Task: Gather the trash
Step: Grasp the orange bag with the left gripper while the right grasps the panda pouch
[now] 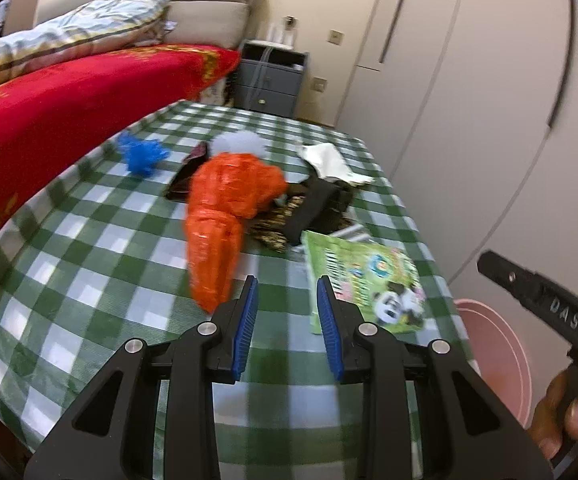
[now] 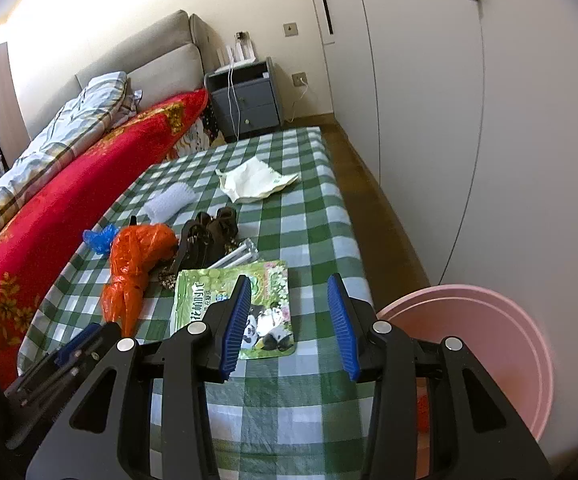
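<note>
Both my tongs hanging empty, jaws apart: left gripper (image 1: 287, 286) hovering near orange bag (image 1: 225, 216), right gripper (image 2: 291, 286) over green packet (image 2: 231, 312). Trash lying on checked cloth (image 2: 313, 216); pink bin (image 2: 489, 344) sitting beside it.

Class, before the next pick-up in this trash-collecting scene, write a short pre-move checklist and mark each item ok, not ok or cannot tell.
1. Left gripper empty, nothing between its pads: ok.
2. Right gripper empty: ok.
3. Green wrapper lies flat on the checked cloth, nothing on top: ok.
4. Orange bag free of the dark items beside it: cannot tell, they overlap in view.
5. Pink bin open beside the table: ok.
6. All trash collected: not ok.
</note>
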Demonstrator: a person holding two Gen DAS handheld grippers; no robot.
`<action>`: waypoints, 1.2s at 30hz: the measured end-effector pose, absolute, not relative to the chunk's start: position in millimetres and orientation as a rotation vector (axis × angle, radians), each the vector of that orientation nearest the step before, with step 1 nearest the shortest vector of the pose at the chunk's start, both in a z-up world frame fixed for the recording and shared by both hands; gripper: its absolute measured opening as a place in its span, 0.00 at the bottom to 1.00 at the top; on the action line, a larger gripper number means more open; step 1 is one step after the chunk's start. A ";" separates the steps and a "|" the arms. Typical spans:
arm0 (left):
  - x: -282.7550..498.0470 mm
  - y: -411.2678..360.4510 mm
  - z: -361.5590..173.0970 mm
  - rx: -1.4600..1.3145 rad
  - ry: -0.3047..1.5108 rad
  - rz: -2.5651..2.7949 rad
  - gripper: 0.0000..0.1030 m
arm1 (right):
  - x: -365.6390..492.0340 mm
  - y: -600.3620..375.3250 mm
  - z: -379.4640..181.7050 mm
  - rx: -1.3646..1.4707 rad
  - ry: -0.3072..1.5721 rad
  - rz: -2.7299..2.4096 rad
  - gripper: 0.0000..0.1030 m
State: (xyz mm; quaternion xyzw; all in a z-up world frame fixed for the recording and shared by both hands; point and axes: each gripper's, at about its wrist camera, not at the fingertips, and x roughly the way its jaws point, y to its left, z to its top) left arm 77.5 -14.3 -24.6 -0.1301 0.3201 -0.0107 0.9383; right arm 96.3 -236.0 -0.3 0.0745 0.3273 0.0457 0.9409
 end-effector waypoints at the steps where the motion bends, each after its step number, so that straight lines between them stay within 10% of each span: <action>1: 78.4 -13.0 -24.9 -0.266 0.652 -0.012 0.29 | 98.4 -234.4 -3.0 0.154 0.674 0.095 0.40; 36: 119.1 23.1 -53.8 -0.337 0.732 0.106 0.30 | 151.1 -208.5 -64.3 0.163 0.859 0.130 0.32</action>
